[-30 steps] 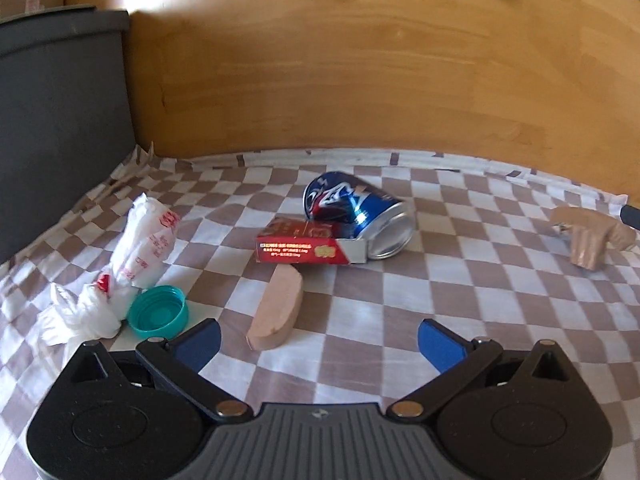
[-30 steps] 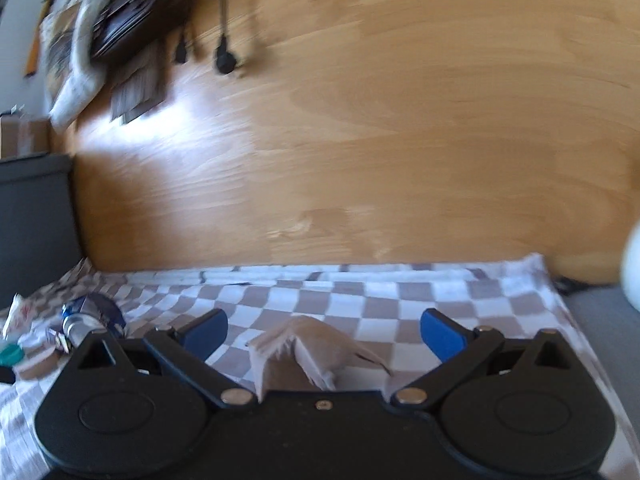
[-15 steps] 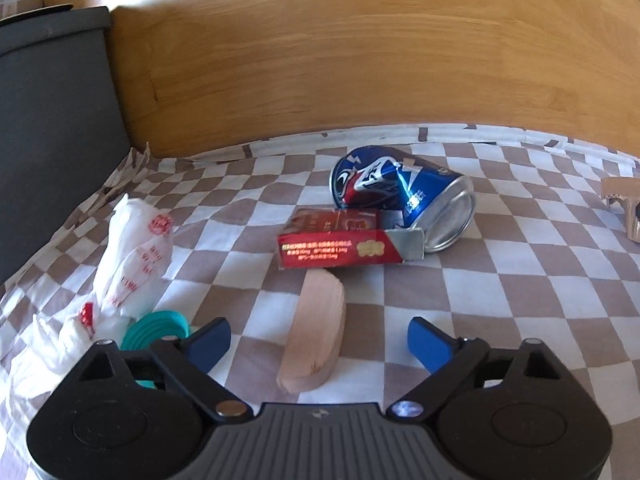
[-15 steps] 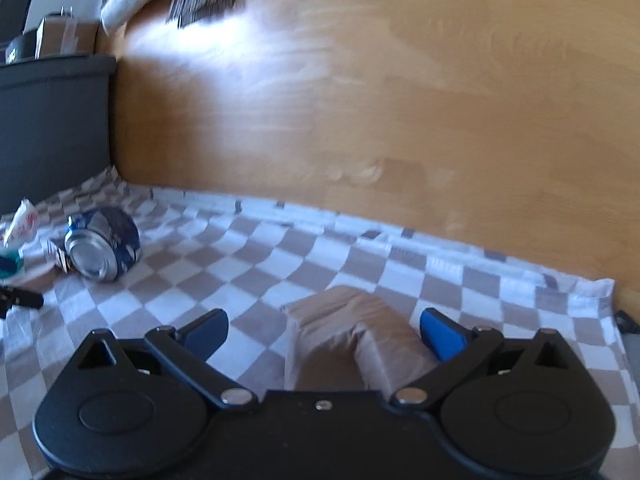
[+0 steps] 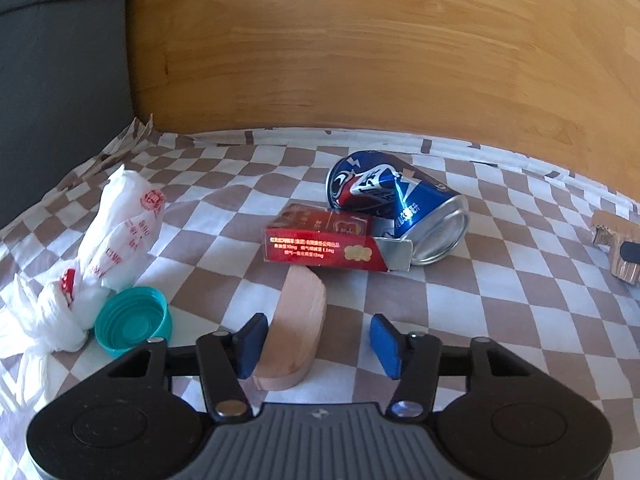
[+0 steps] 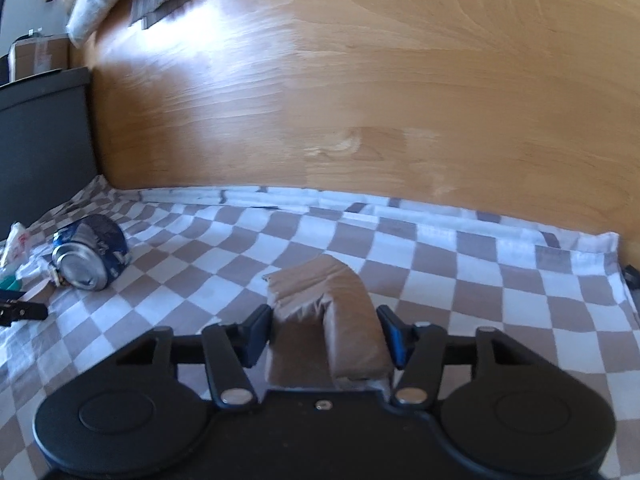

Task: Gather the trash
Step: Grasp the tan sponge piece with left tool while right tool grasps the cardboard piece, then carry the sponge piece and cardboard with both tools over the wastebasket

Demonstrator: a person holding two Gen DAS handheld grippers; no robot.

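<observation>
Both jaw pairs have just been closing. Left gripper (image 5: 318,340) is straddling the pink wedge (image 5: 296,330) on the checkered cloth (image 5: 500,320), right pad not touching: wedge could be tipping. Right gripper (image 6: 325,336) is clamping folded cardboard (image 6: 332,324); it could be buckling.

Checked cloth, wooden board
The brown-and-white cloth (image 5: 500,320) lies against a wooden panel (image 5: 360,60); a dark grey block (image 5: 60,80) stands at left
</observation>
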